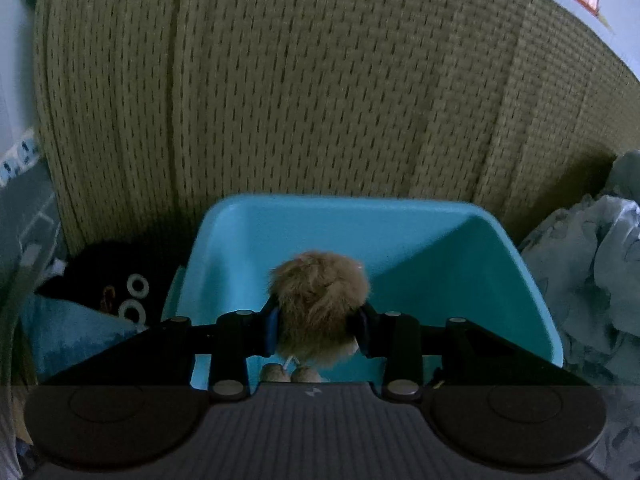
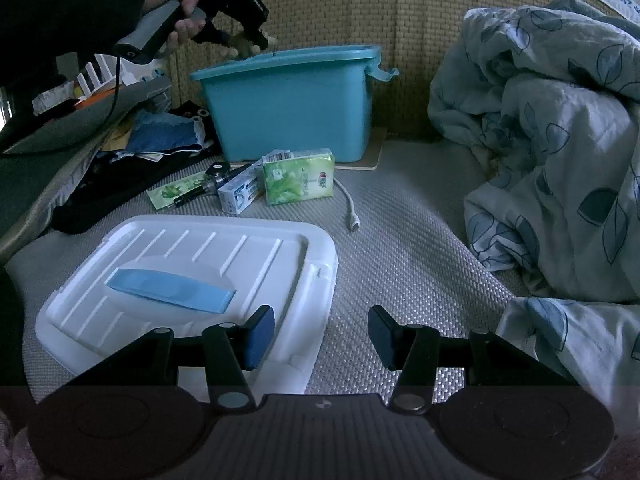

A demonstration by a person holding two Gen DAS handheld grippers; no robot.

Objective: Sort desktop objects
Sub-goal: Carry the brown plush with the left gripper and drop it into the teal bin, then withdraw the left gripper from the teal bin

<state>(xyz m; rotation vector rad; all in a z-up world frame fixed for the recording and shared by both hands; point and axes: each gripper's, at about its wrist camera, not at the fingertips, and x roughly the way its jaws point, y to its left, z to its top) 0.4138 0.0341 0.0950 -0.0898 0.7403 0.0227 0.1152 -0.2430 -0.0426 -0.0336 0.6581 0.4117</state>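
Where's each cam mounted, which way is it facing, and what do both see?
Left wrist: on the left claw, angled down into the blue bin; its fingers grip a brown fluffy toy.
Right wrist: on the right claw, open, low over the mat, beside the white lid, looking toward the bin; a hand and dark sleeve show.
Shared: bin, toy, left claw, blanket.

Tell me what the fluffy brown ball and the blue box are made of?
The fluffy brown ball, held in the left gripper, looks like soft fake fur or plush: long fuzzy hairs stick out all around. The blue box looks like smooth moulded plastic: even colour, rounded corners, slight sheen.
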